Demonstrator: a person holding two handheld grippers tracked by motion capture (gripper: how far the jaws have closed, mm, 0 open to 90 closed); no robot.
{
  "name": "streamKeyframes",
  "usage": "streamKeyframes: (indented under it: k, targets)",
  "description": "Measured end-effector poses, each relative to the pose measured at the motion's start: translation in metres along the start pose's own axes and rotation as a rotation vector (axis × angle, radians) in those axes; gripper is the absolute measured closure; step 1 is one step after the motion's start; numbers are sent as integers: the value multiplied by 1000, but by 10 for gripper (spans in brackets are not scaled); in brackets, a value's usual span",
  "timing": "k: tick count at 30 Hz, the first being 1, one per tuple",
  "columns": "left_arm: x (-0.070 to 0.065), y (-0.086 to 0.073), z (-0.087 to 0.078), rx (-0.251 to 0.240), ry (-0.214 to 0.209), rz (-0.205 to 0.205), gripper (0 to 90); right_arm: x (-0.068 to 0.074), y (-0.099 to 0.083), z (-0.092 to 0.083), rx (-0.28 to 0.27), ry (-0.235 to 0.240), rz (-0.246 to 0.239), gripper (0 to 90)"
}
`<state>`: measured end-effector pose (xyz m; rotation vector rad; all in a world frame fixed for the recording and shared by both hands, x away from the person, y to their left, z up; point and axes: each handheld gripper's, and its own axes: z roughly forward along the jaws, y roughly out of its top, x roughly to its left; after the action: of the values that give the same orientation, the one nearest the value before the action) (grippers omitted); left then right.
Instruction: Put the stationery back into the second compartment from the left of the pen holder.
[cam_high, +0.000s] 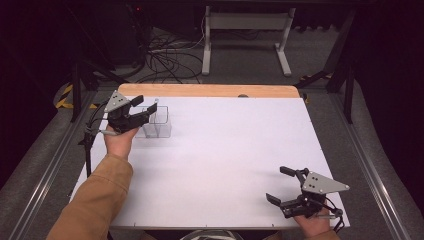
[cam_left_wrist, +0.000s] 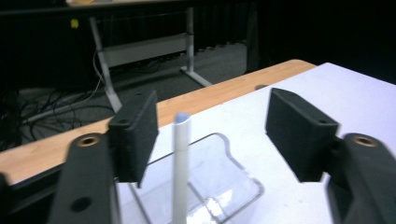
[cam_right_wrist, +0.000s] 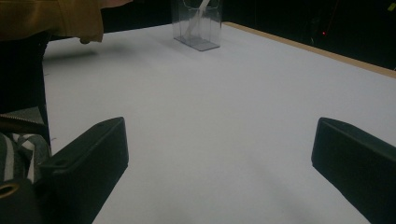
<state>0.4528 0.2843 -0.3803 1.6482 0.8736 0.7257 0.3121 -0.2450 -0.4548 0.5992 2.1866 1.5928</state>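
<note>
White plastic straw (cam_left_wrist: 180, 168) is standing in the clear plastic holder (cam_left_wrist: 219, 186) on the surface (cam_high: 225, 150), released between the left gripper (cam_high: 145, 107)'s parted fingers, so placement is being finished; the right gripper (cam_high: 280, 186) is idling open.

I see a clear plastic holder (cam_high: 158, 122) standing upright at the desk's (cam_high: 225, 150) far left — a slim white pen (cam_left_wrist: 180, 168) leans inside it, its tip poking above the rim.
</note>
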Motion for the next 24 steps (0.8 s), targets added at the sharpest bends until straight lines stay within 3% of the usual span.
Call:
streamKeyframes:
  k: [4,12,19,24]
  targets:
    - [-12,7,-8,2,-27,28,246,1,1,2,4,5,-4,43]
    - [-26,14,-19,-10,-70,45,207,1,1,2,3,7,-2,43]
    - [-34,17,-28,-9,-104,43,178,1,1,2,1,6,-4,43]
    - [-43,18,-39,3,-152,39,128,1,1,2,4,9,-5,42]
